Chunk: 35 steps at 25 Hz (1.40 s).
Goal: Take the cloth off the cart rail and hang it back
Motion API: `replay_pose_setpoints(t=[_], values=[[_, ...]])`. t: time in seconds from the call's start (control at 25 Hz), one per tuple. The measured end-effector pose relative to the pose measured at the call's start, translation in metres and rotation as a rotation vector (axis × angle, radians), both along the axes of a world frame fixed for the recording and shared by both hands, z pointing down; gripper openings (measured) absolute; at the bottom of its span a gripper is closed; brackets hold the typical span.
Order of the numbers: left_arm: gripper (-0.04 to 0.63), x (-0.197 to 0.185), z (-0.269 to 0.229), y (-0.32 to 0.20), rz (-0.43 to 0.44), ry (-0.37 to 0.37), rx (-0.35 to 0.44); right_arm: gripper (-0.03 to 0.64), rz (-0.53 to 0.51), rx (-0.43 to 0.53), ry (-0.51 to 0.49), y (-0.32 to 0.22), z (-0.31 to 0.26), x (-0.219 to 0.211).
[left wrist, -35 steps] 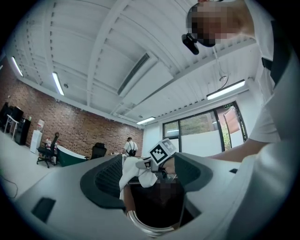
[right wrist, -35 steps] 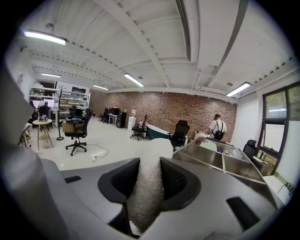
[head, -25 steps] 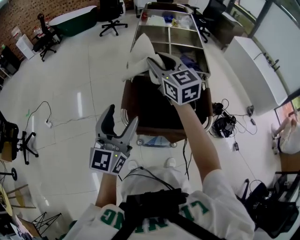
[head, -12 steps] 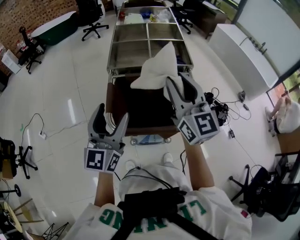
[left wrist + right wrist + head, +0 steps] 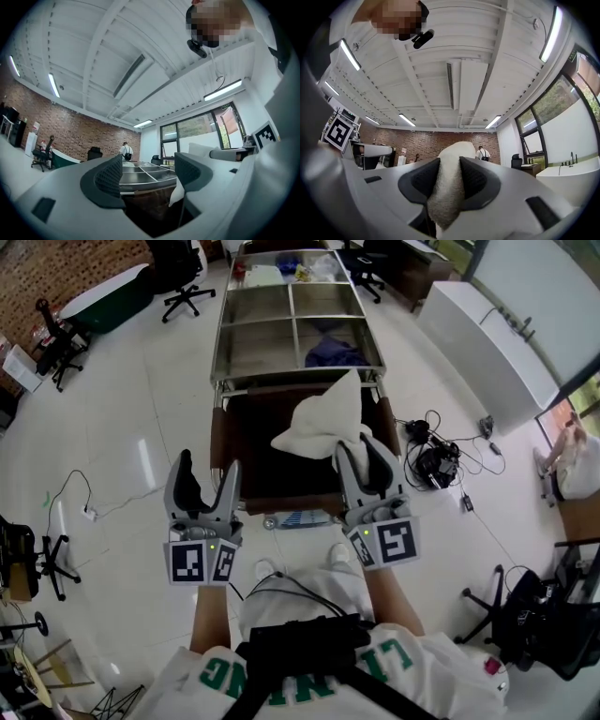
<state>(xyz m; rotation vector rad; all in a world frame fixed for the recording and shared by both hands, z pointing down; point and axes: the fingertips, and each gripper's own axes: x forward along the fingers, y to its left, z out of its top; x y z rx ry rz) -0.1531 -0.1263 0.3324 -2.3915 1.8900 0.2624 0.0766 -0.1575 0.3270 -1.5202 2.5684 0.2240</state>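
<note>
**one-fold grip may spill the cloth [image 5: 323,423]**

the right tool [image 5: 365,457] is clamped on a narrow fold of the white cloth, held over the dark bag [image 5: 267,451] just short of the cart rail [image 5: 262,382]. the left tool [image 5: 206,470] stands wide apart and empty beside it. draped unevenly, the loose bulk could slide off into the bag or catch a corner. there is swinging room on the left; cables [image 5: 427,460] lie on the floor to the right.

Shirt [image 5: 441,673], 6 o'clock in head view: green print "LI NING" (upside down, middle crossed by strap [image 5: 309,648]). Nothing else legible.
</note>
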Motion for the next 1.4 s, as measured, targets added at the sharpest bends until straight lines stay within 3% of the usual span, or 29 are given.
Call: replay_pose_setpoints(t=[0.12, 0.32, 0.76, 0.96, 1.2, 1.4], values=[[0.345, 0.001, 0.003, 0.000, 0.011, -0.005, -0.009, 0.143, -0.010, -0.013, -0.003, 0.002, 0.005, 0.000], [0.342, 0.008, 0.002, 0.002, 0.028, -0.092, -0.008, 0.143, -0.016, -0.009, -0.005, 0.001, -0.001, -0.002], [0.342, 0.007, 0.006, 0.001, 0.047, -0.027, -0.013, 0.143, -0.054, -0.055, -0.032, 0.008, -0.003, -0.003], [0.342, 0.011, 0.008, 0.001, 0.063, -0.024, -0.026, 0.144, -0.157, -0.142, -0.024, 0.025, 0.005, -0.005], [0.341, 0.017, 0.013, 0.003, 0.084, -0.015, -0.041, 0.144, -0.345, -0.320, 0.124, 0.049, 0.064, -0.025], [0.338, 0.022, 0.016, 0.005, 0.098, -0.018, -0.046, 0.147, -0.353, -0.528, 0.353, 0.061, 0.127, -0.039]])
